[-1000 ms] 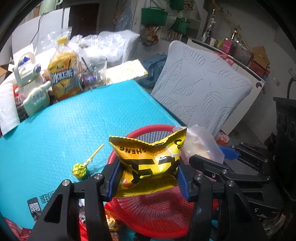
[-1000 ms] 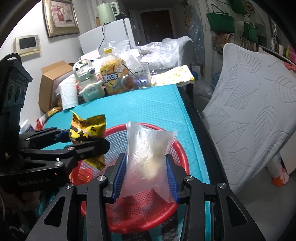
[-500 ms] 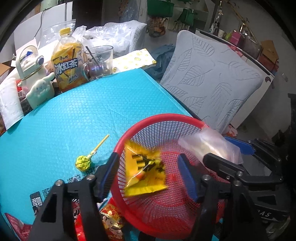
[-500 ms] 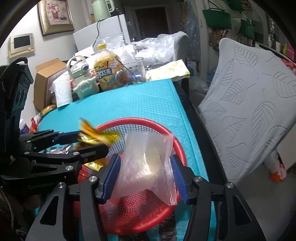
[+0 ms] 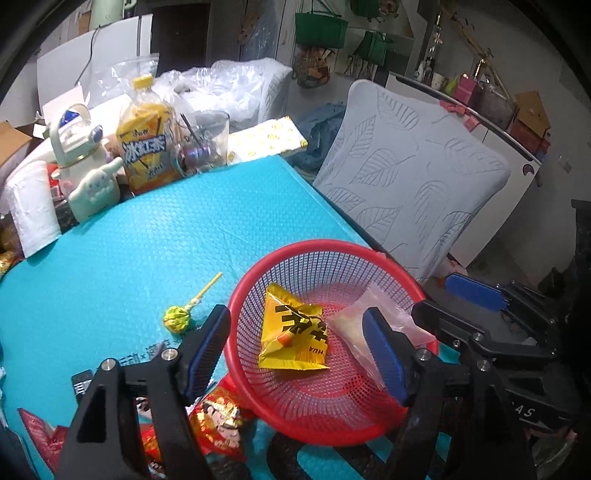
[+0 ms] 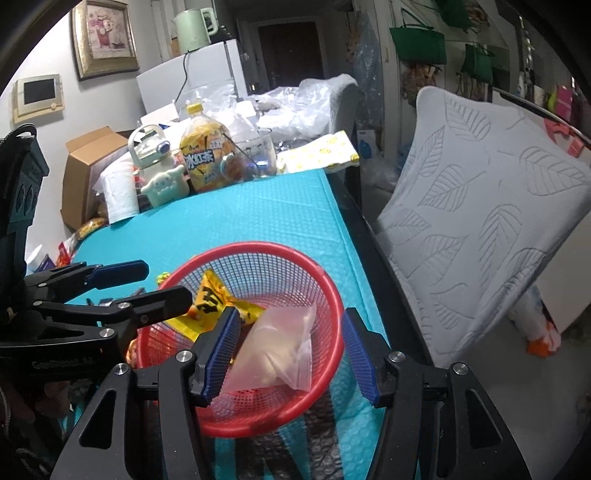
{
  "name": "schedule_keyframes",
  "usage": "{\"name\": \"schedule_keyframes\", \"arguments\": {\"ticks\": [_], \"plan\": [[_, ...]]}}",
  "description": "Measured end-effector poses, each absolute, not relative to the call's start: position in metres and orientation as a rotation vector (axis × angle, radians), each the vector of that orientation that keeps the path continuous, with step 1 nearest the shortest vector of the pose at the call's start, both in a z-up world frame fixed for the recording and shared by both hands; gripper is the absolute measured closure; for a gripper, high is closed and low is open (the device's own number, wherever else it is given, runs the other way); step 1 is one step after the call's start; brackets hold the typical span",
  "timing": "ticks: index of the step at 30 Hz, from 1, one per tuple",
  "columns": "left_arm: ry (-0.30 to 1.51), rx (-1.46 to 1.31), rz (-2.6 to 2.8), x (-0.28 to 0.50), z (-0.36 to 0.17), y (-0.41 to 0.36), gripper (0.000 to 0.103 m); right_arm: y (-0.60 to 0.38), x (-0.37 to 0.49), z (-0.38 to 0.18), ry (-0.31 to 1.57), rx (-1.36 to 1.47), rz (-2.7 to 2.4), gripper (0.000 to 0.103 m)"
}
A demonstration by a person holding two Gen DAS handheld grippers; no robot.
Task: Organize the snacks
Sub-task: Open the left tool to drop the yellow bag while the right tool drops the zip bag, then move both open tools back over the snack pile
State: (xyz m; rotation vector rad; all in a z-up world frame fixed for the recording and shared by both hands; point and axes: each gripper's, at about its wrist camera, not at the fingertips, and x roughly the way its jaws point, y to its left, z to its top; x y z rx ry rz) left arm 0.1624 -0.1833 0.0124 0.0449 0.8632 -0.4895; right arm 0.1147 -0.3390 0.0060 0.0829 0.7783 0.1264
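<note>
Both snack bags (image 5: 293,334) inside basket rim (image 5: 317,244)

A teal mat covers the tabletop (image 6: 266,214). Beside it stands a grey leaf-patterned cushion (image 6: 480,229). On the far wall hangs a framed picture (image 6: 105,37), with a white fridge (image 6: 192,81) carrying a green kettle (image 6: 192,26). Green bags (image 5: 321,24) hang near the dark door (image 6: 291,48).

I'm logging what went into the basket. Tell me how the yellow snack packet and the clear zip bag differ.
The yellow snack packet is opaque foil with black print; the clear zip bag is see-through, showing pale contents. The packet lies toward the left tongs' side, the zip bag toward the right tongs' side. Both rest loose in the red mesh basket, with both tongs open.
</note>
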Motion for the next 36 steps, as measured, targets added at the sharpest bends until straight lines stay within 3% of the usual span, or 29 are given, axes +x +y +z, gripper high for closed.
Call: {"name": "schedule_keyframes", "arguments": {"ticks": [17,36], "plan": [[0.733,0.017,-0.443,0.108,0.053,-0.135,0.03,-0.297,0.075,0.043,0.682,0.026,0.178,0.046],[0.705,-0.046,-0.308,0.047,0.056,-0.061,0.03,-0.226,0.035,0.042,0.676,-0.03,0.343,0.046]]}}
